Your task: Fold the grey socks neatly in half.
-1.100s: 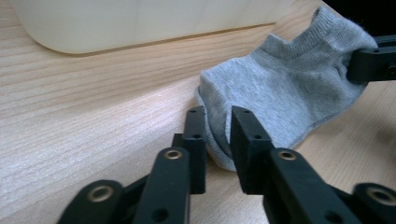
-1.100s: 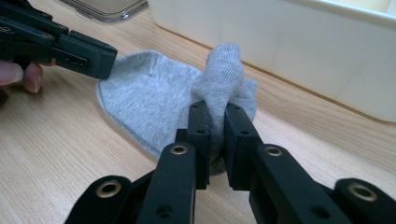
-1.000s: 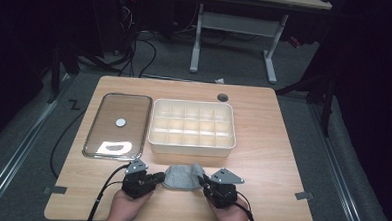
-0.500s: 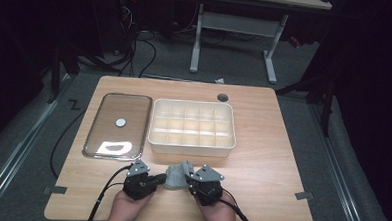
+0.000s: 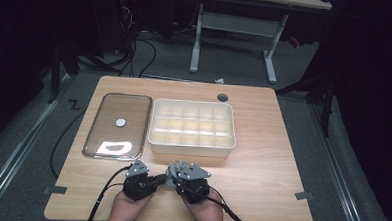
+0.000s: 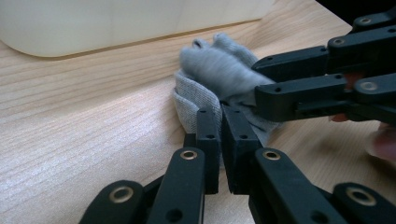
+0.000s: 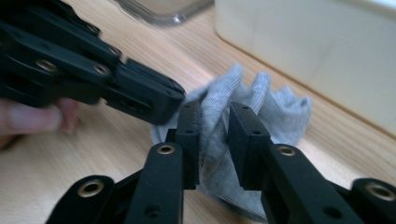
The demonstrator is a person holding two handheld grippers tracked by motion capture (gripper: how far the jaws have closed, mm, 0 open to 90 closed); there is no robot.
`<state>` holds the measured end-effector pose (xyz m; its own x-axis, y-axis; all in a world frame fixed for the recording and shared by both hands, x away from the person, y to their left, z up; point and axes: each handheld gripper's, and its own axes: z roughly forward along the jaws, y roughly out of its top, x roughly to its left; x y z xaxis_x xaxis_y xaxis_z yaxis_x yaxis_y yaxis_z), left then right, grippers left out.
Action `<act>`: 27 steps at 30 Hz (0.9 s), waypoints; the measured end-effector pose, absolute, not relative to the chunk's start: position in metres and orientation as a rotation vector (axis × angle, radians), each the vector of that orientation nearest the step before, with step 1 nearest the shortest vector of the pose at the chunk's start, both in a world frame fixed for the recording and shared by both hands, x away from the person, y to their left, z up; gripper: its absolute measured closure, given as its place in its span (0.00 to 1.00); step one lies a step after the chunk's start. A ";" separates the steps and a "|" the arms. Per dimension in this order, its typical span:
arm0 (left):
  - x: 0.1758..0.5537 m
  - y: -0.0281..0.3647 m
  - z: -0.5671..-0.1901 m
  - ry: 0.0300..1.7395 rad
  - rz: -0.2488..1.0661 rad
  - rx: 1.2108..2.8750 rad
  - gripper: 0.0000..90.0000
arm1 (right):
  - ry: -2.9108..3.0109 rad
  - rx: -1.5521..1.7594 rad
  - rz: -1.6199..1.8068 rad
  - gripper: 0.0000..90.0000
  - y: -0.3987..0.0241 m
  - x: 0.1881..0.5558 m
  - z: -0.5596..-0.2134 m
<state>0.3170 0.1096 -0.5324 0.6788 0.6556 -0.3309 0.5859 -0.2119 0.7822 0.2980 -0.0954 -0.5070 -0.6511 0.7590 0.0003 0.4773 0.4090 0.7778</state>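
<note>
A small grey knit cloth (image 5: 173, 168) lies bunched near the table's front edge, between my two grippers. My left gripper (image 6: 223, 109) is shut on the near edge of the cloth (image 6: 215, 70). In the right gripper view, my right gripper (image 7: 212, 109) has a fold of the cloth (image 7: 275, 107) running between its jaws. Those jaws have just been opening and stand apart around the fold. In the high view, the left gripper (image 5: 162, 179) and right gripper (image 5: 177, 176) point at each other, tips almost touching. A hand holds each one.
A white compartment box (image 5: 190, 149) stands just behind the cloth. To its left lies a clear glass tray (image 5: 95, 136) with a small white disc (image 5: 120, 122) on it. A round cable hole (image 5: 222, 97) sits at the back of the wooden table (image 5: 271, 184).
My right gripper has moved left toward the left gripper, bunching the cloth between them. The left gripper has stayed put.
</note>
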 end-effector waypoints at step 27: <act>0.314 0.108 -0.534 1.002 0.092 1.887 0.82 | 2.201 1.183 1.222 0.80 -0.109 0.293 -0.500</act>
<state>0.3144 0.1081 -0.5340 0.6597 0.6718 -0.3368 0.5993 -0.1998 0.7752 0.2932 -0.1092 -0.5002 -0.5858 0.8062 0.0826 0.4964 0.2764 0.8229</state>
